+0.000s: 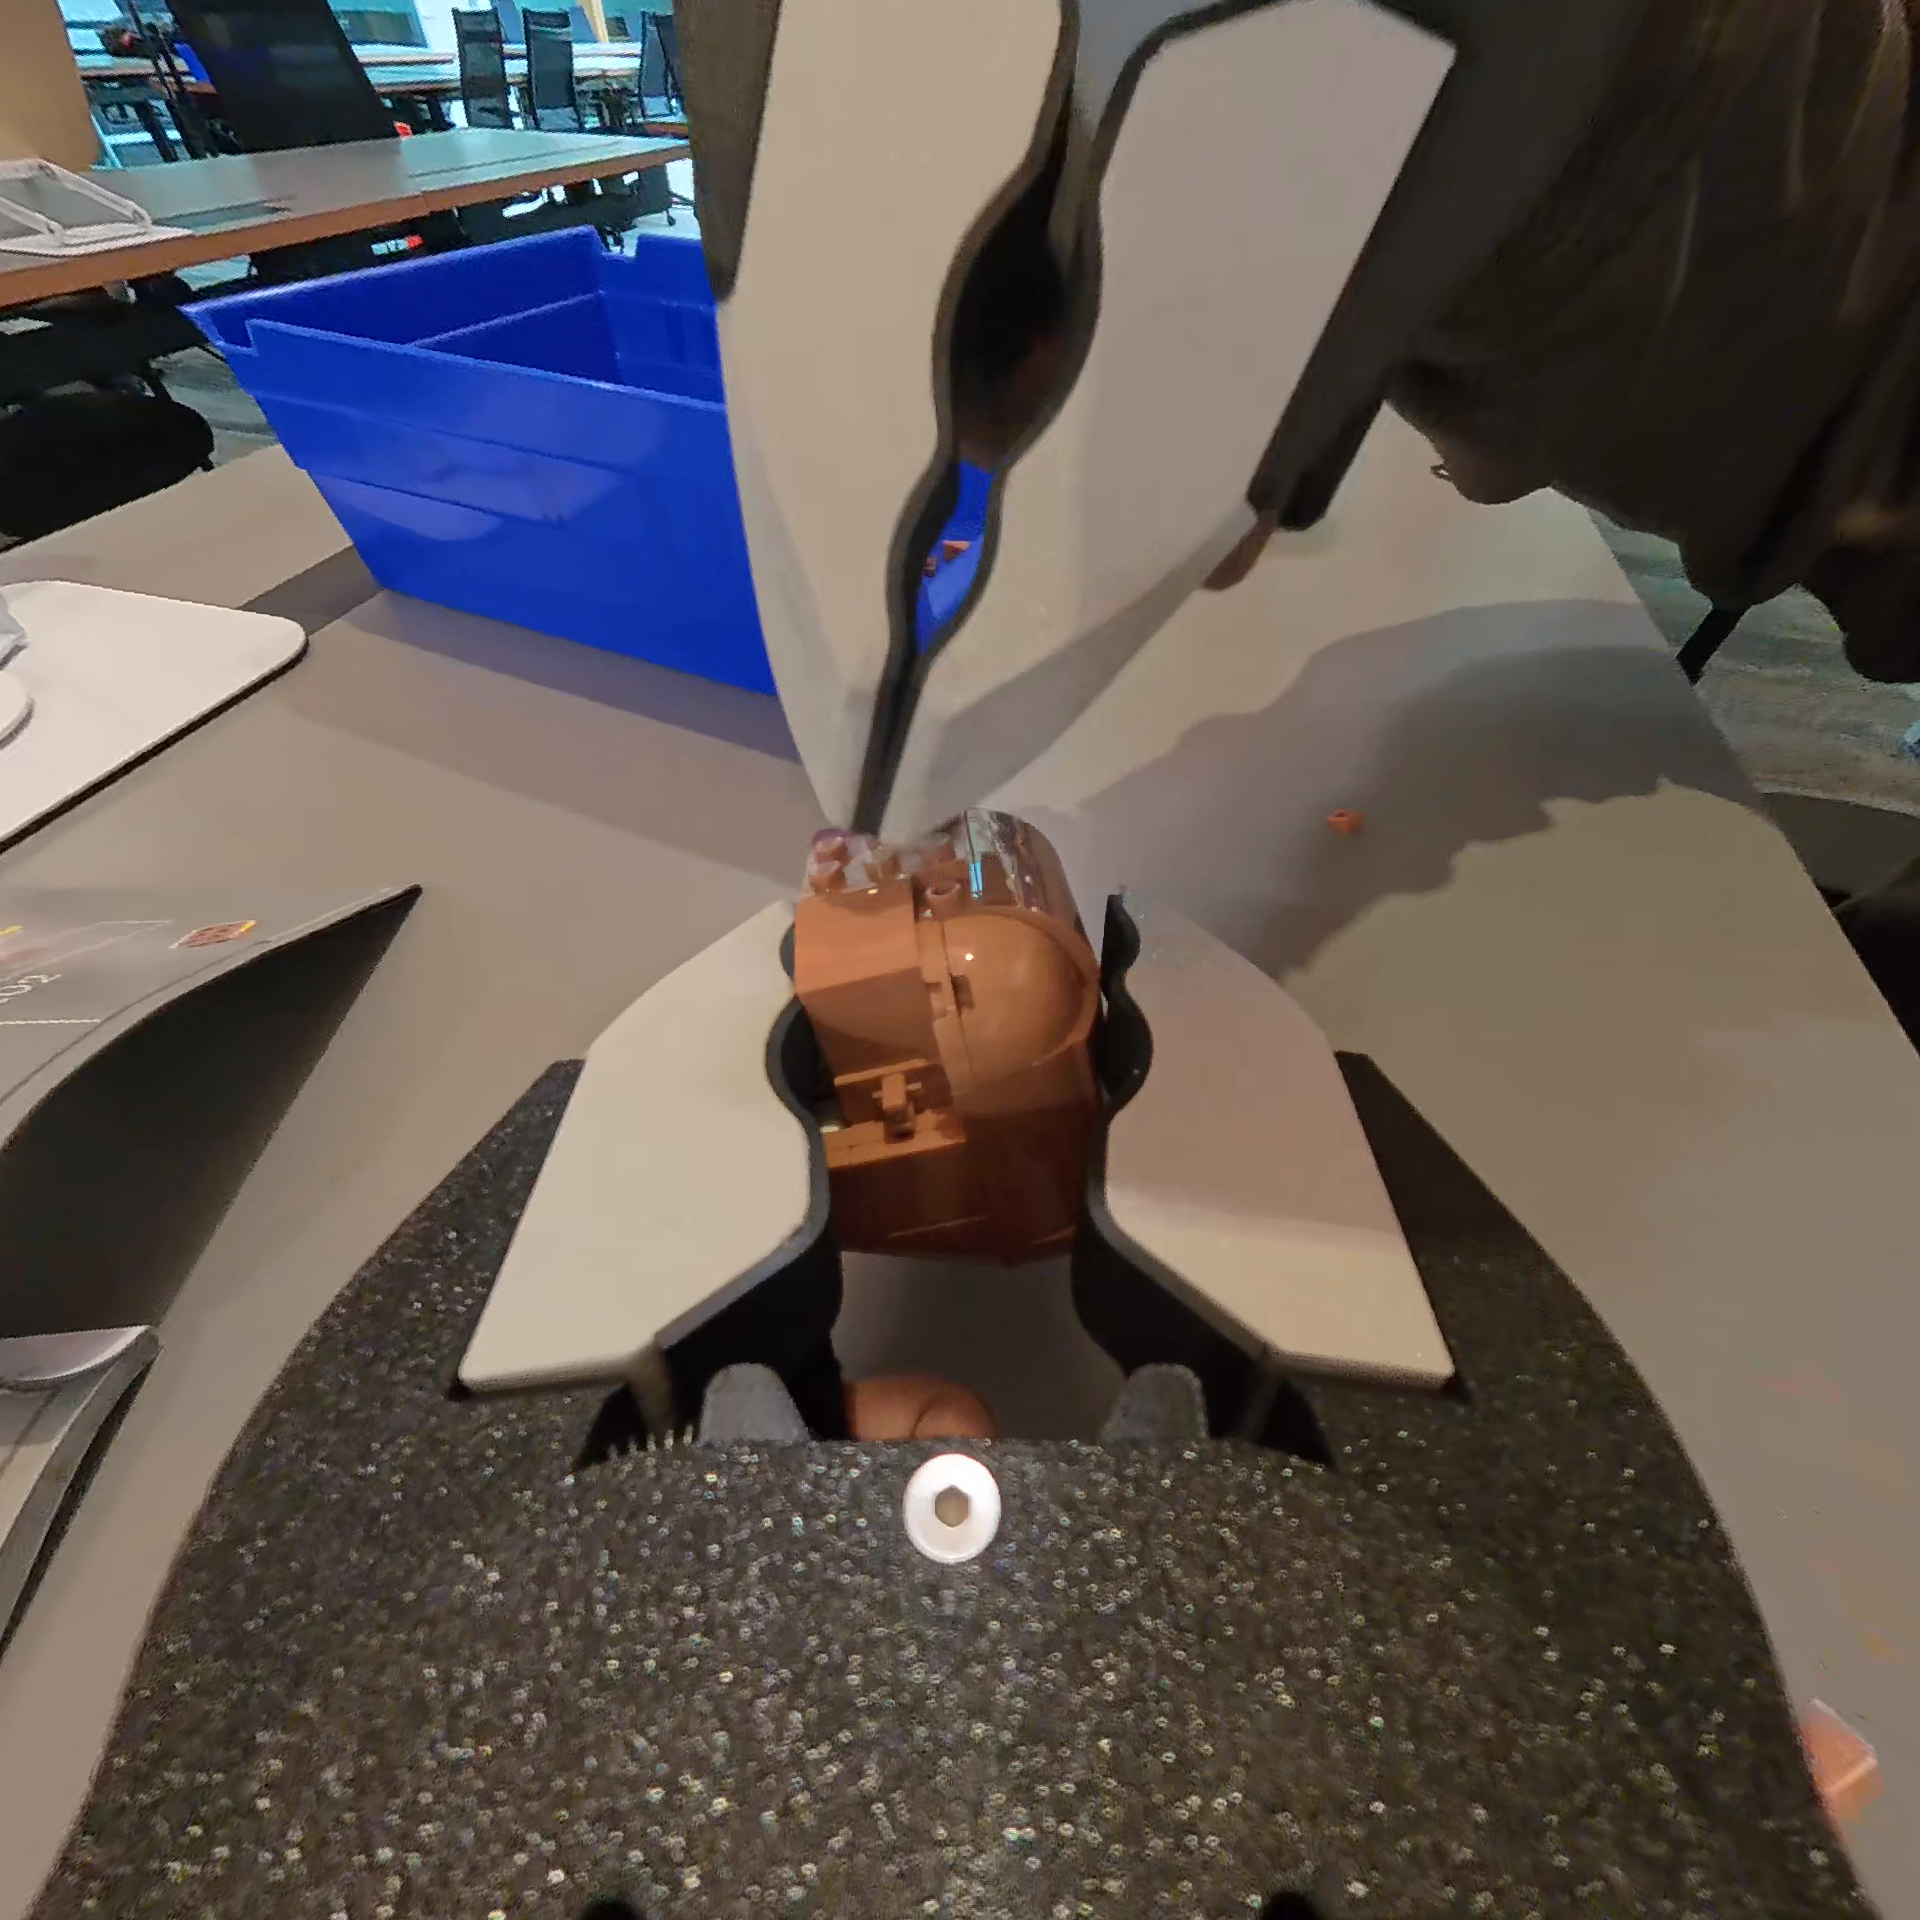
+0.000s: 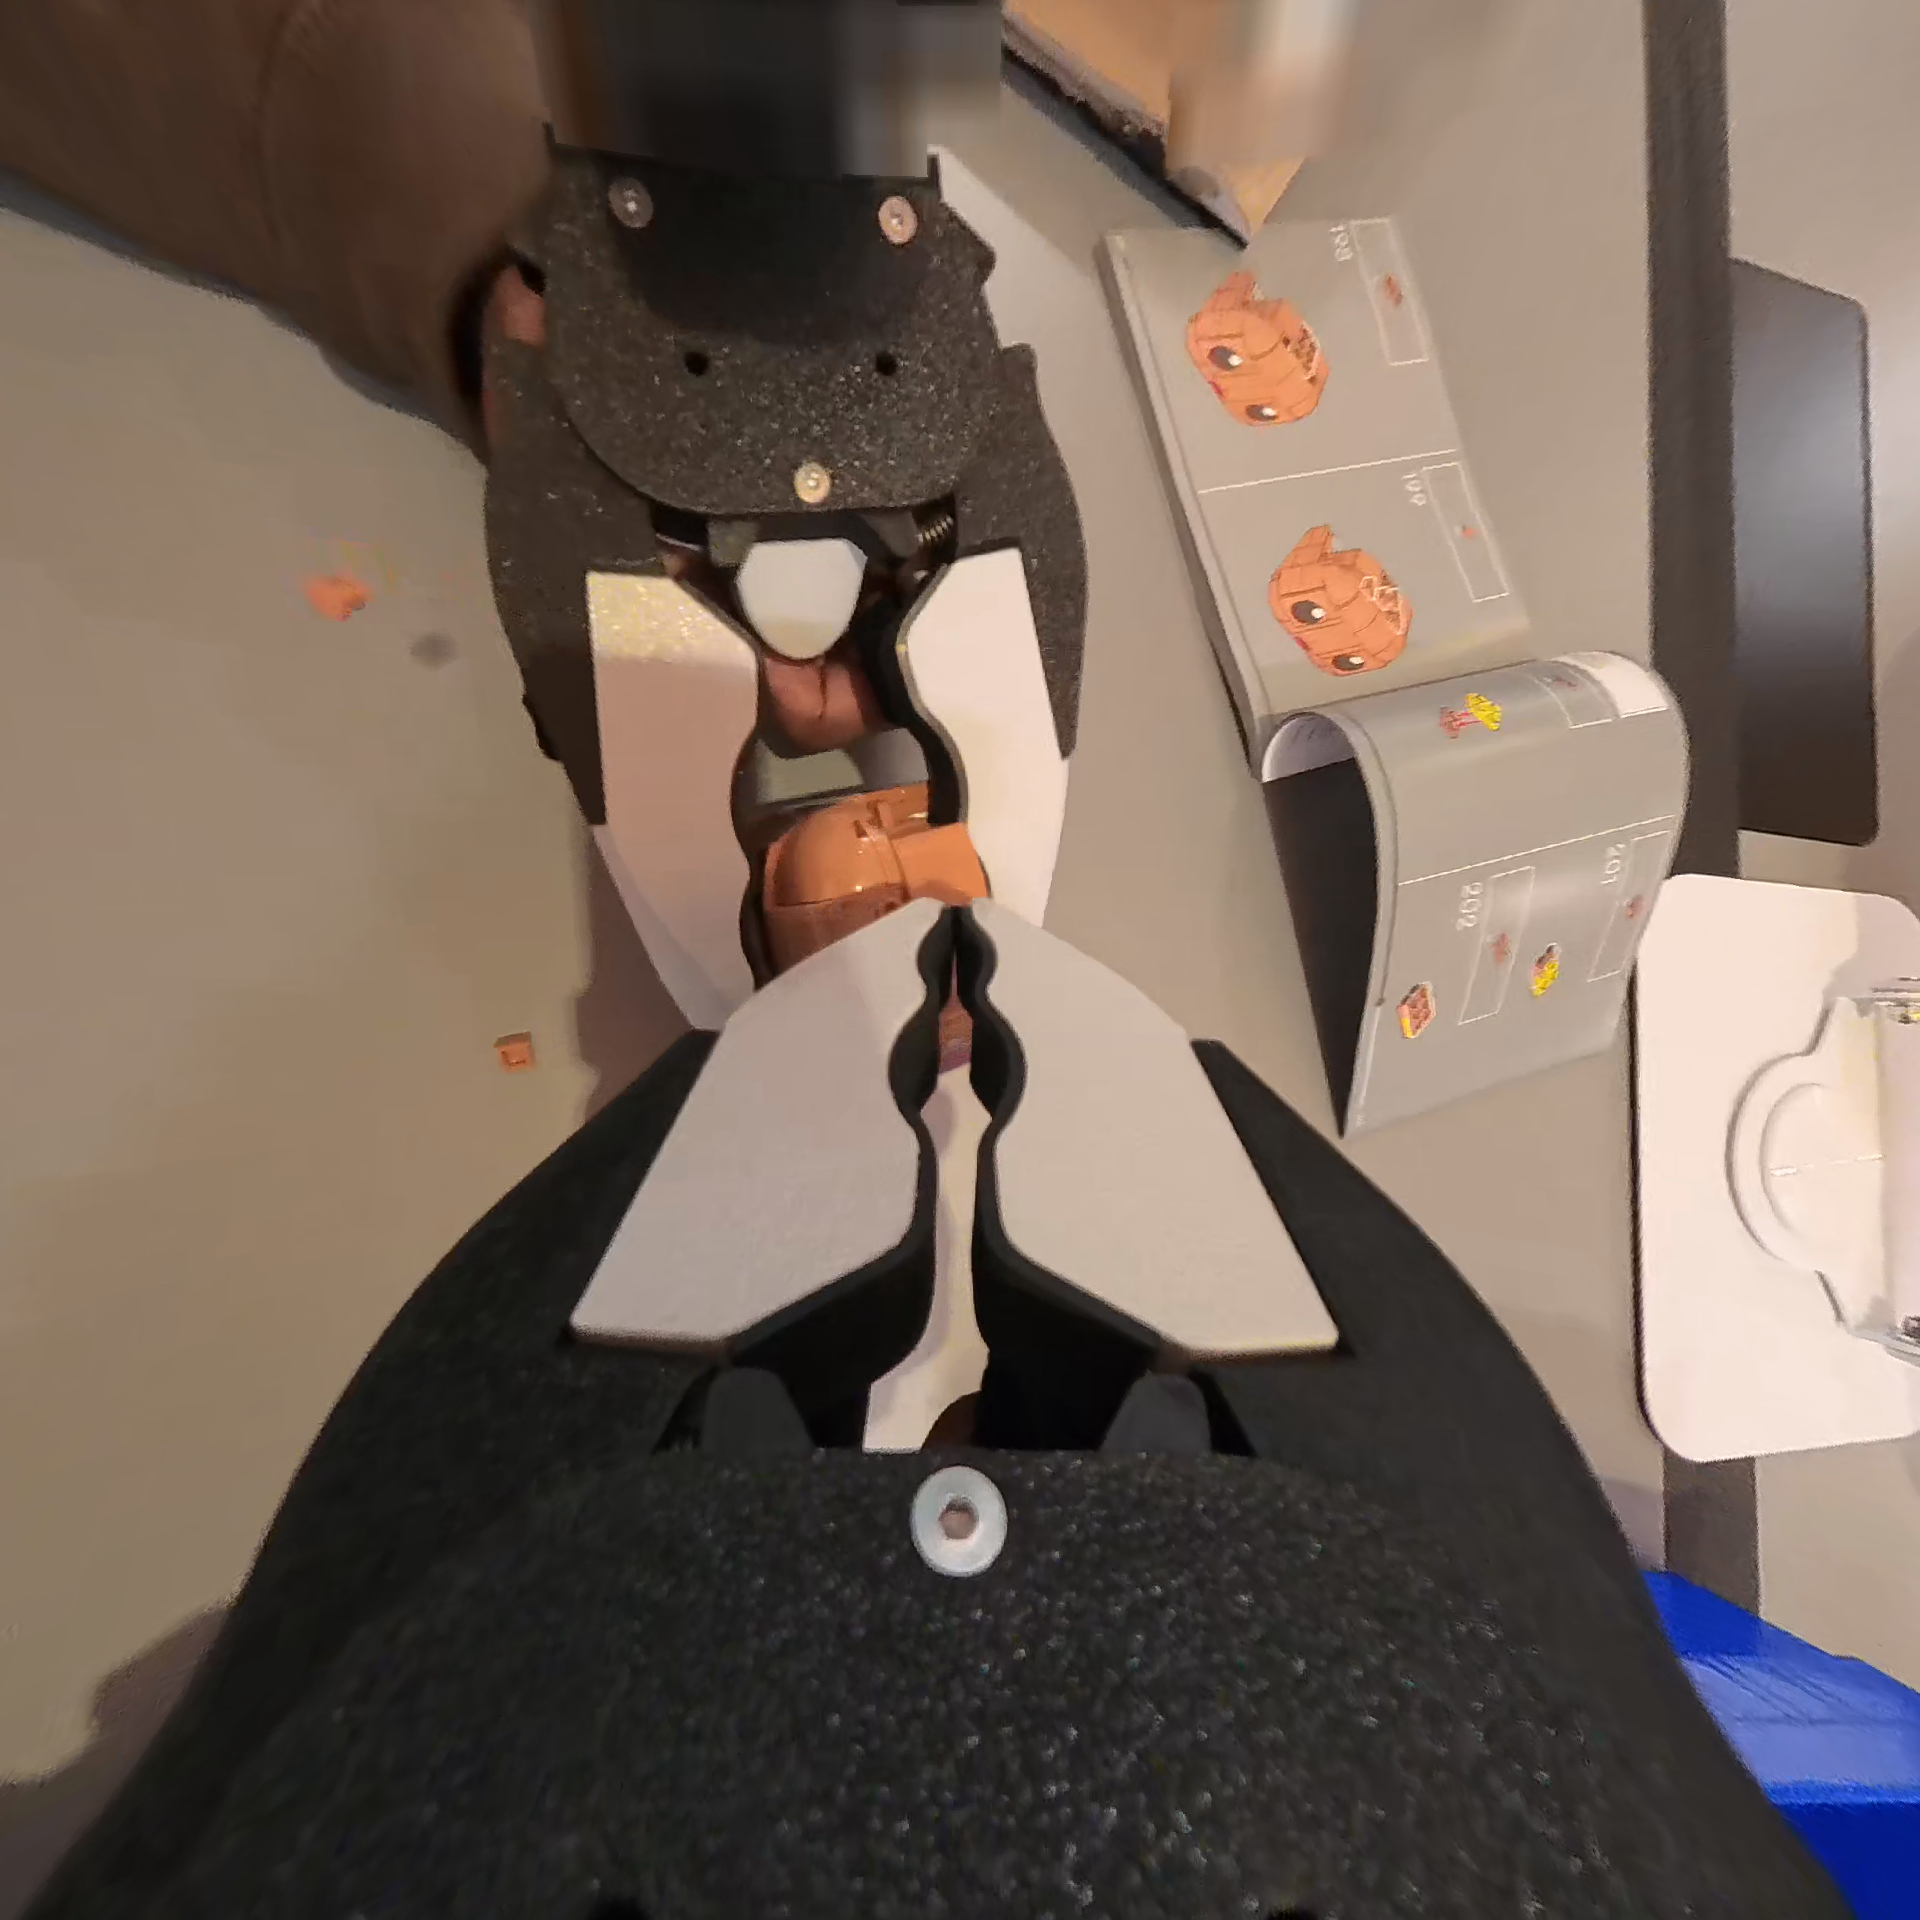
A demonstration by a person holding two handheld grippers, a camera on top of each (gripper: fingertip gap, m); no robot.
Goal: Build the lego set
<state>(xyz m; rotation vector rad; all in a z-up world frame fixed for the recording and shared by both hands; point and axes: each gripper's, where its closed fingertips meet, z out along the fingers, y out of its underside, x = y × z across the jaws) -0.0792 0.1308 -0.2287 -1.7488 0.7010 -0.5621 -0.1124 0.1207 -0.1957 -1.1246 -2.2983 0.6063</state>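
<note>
Gripping the brown lego head (image 1: 951, 1049) at frame centre, the left claw (image 1: 951, 1039) steadies it while the clenched right claw (image 1: 873, 821) presses a small piece (barely visible) on top.

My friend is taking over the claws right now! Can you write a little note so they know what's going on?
Left claw: shut on the brown lego build, held above the grey table.
Right claw: shut, tips pressing on the top of the build; whether it pinches a small piece there is unclear.
Loose small brown pieces lie on the table; the instruction booklet is open beside the claws; blue bin behind.
Done: the rounded brown body is mostly assembled.
Left: finish seating the top piece, then add the loose ones, following the booklet.
</note>
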